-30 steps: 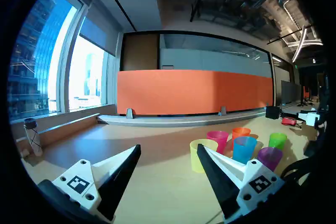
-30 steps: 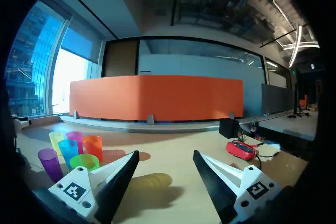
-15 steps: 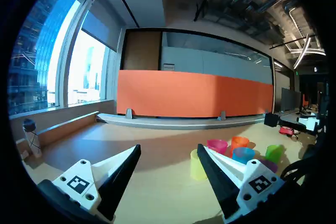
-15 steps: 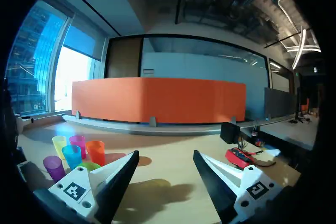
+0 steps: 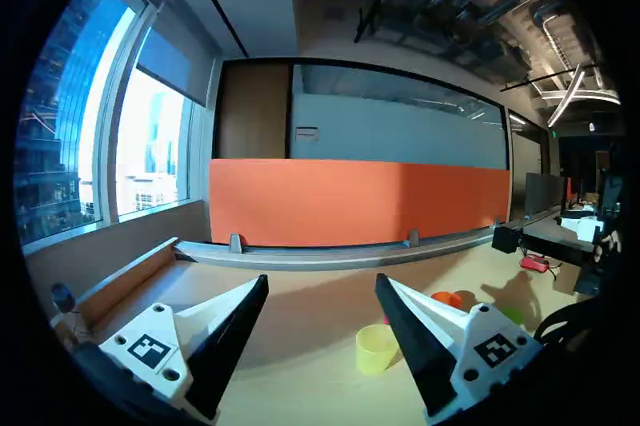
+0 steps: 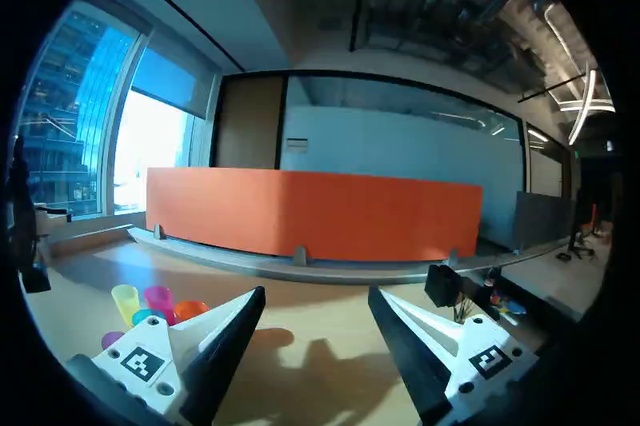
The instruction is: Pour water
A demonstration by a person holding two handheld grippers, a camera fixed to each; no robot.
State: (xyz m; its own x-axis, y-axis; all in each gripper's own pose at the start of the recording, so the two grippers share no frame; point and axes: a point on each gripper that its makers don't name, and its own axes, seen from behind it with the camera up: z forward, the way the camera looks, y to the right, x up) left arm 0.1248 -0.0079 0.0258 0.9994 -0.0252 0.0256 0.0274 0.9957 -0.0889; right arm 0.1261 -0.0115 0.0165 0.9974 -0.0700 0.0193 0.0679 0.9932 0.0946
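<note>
Left gripper (image 5: 320,282): fingers wide apart, nothing between them, over the wooden surface (image 5: 312,378). Yellow cup (image 5: 374,348) is upright on the surface, seen just beside this gripper's right finger. Orange cup (image 5: 446,298) is behind it, partly hidden. Right gripper (image 6: 316,296): fingers wide, empty. In the right gripper view, pink cup (image 6: 158,298), blue cup (image 6: 145,316) and purple cup (image 6: 112,339) cluster with them, well short of the surface's far edge, along which an orange partition (image 6: 312,214) runs.
</note>
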